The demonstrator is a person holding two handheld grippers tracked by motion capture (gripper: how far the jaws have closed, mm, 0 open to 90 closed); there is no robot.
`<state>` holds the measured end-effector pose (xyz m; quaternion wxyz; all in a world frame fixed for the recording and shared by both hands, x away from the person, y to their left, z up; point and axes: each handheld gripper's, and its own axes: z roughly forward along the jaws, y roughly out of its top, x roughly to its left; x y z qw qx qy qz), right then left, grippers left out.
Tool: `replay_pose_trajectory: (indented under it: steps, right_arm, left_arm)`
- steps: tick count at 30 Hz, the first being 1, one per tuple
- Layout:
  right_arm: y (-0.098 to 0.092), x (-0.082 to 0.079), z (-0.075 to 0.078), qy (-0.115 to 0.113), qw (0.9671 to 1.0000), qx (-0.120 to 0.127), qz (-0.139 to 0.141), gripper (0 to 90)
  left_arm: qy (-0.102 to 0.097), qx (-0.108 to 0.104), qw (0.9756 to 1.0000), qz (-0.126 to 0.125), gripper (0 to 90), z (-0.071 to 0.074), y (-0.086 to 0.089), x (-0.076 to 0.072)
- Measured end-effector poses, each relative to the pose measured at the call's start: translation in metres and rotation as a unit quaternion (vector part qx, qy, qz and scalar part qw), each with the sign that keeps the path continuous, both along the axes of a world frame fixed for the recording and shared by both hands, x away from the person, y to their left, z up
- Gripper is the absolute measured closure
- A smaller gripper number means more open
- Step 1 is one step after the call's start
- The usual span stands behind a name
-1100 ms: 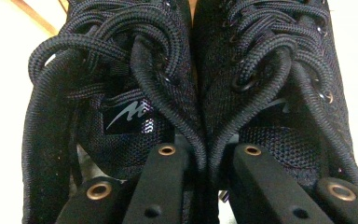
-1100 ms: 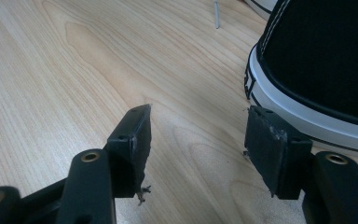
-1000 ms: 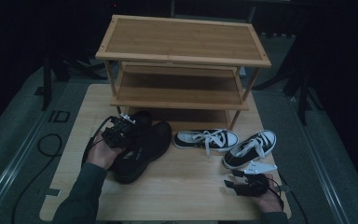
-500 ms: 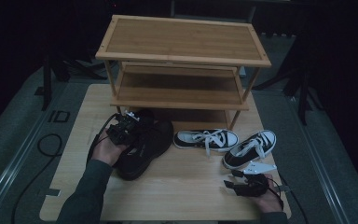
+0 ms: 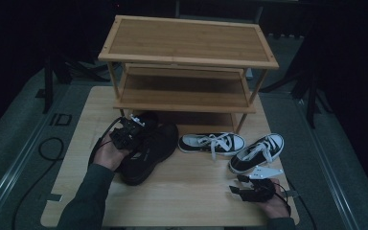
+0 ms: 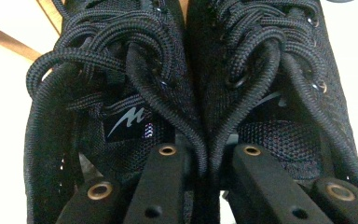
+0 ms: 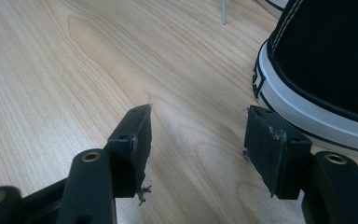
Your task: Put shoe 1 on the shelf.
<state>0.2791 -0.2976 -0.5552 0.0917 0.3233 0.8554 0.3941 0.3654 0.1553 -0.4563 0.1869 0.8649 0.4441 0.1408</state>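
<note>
My left claw (image 6: 205, 163) pinches both black shoes (image 6: 186, 84) by their inner collars – my right claw (image 7: 198, 135) rests wide open, empty, on the desk (image 7: 74, 70).

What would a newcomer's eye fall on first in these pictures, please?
Probably the wooden three-tier shoe rack standing at the far side of the table. Next, the pair of black shoes in front of its left end, where the left hand-held gripper pinches their inner collars together. To the right lie two black-and-white sneakers, with the right hand-held gripper open just before the nearer one.
</note>
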Motion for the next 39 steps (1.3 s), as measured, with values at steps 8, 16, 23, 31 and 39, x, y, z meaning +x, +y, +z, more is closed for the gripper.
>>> replay_pose_trajectory:
  steps: [8, 16, 23, 31, 39]
  right_arm:
    - [0.0, 0.0, 0.0, 0.0, 1.0, 0.0, 0.001, 40.9]
    - [0.0, 0.0, 0.0, 0.0, 1.0, 0.0, 0.002, 41.0]
    - [0.0, 0.0, 0.0, 0.0, 1.0, 0.0, 0.002, 41.0]
    - [0.001, 0.0, 0.0, 0.0, 1.0, 0.0, 0.003, 41.0]
    - [0.0, 0.0, 0.0, 0.0, 1.0, 0.0, 0.003, 41.0]
  left_arm:
    - [-0.002, 0.011, 0.9993, -0.035, 86.4, 0.002, 0.001, -0.009]
    - [-0.005, 0.008, 0.9992, -0.039, 86.4, 0.004, 0.004, -0.012]
    - [-0.006, 0.005, 0.9997, -0.025, 86.3, 0.004, 0.001, -0.005]
    - [-0.008, 0.013, 0.9997, -0.017, 86.3, 0.003, -0.005, 0.005]
    - [-0.006, 0.003, 0.9999, -0.015, 86.4, -0.001, -0.008, 0.006]
